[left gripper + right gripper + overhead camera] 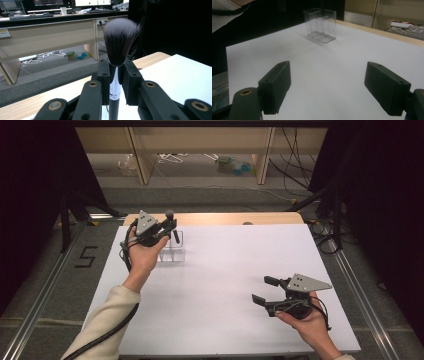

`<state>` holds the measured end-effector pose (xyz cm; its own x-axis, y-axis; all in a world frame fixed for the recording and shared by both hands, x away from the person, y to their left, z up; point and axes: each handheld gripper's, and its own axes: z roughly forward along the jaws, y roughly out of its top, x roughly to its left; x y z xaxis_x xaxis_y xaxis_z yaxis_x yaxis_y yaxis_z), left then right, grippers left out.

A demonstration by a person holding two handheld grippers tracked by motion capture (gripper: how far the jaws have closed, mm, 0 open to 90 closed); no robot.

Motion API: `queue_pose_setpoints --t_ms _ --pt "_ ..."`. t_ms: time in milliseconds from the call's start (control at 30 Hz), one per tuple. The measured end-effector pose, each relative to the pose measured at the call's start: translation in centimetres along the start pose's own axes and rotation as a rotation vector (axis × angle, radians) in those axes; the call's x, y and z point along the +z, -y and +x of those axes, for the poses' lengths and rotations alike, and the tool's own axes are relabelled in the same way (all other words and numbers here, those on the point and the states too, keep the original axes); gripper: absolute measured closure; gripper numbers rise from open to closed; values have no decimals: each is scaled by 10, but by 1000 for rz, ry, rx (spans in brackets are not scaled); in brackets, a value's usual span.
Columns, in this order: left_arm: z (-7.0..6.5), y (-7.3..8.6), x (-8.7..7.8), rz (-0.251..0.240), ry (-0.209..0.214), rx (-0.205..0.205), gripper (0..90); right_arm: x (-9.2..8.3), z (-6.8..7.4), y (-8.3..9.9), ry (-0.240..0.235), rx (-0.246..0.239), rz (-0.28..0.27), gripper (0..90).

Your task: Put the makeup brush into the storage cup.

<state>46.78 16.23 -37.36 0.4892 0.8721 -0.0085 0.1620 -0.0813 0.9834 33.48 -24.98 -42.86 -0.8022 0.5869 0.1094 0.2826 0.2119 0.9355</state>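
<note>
A makeup brush [121, 42] with a dark bushy head, silver ferrule and black handle stands upright between the jaws of my left gripper [116, 75], which is shut on its ferrule. In the high view the left gripper [171, 228] holds the brush [170, 214] at the table's far left, right above a clear plastic divided holder [172, 252]; the handle's lower end overlaps the holder's top. My right gripper [264, 290] rests near the front right, open, nothing between its fingers. In the right gripper view the gripper [332, 82] faces the holder [320, 25] across the bare sheet.
A white sheet [225, 270] covers the table, with a wooden strip [225, 218] along the far edge. Beyond lie grey floor, wooden desk legs, cables and small clutter [232, 166]. Metal rails [360, 295] run beside the table.
</note>
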Motion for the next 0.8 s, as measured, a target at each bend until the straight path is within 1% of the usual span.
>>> queue_pose_setpoints --t_ms 100,133,167,233,267,300,333,367,400,433,467,667,767,800 --pt "1 1 1 -2 1 6 777 0 0 0 -1 2 2 222" --pt "1 1 1 -3 0 7 777 0 0 0 2 -7 -3 222" --pt "1 2 1 -4 0 0 777 1 -1 0 5 -23 -18 222" --pt "2 3 2 -3 2 7 776 0 -1 0 8 -23 -12 222" --pt "2 3 2 -2 1 4 776 0 0 0 2 -6 -3 222" --pt "2 3 2 -1 1 6 777 0 0 0 2 -2 6 222" --pt "2 4 3 -2 2 -1 776 0 -1 0 5 -17 -7 222" --pt "2 4 3 -2 4 5 777 0 -1 0 5 -16 -8 222" --pt "1 4 4 -1 4 4 777 0 0 0 -1 0 1 222" --pt "1 5 4 -1 4 4 776 0 -1 0 6 -19 -10 222" --pt "1 5 5 0 5 3 776 0 -1 0 7 -23 -9 222" --pt "2 7 6 4 -1 12 776 0 -1 0 2 -23 -13 222" --pt "2 8 7 7 -1 6 777 0 -2 0 2 -22 -12 222" --pt "2 8 7 9 -3 10 777 0 -2 0 1 -22 -12 222"
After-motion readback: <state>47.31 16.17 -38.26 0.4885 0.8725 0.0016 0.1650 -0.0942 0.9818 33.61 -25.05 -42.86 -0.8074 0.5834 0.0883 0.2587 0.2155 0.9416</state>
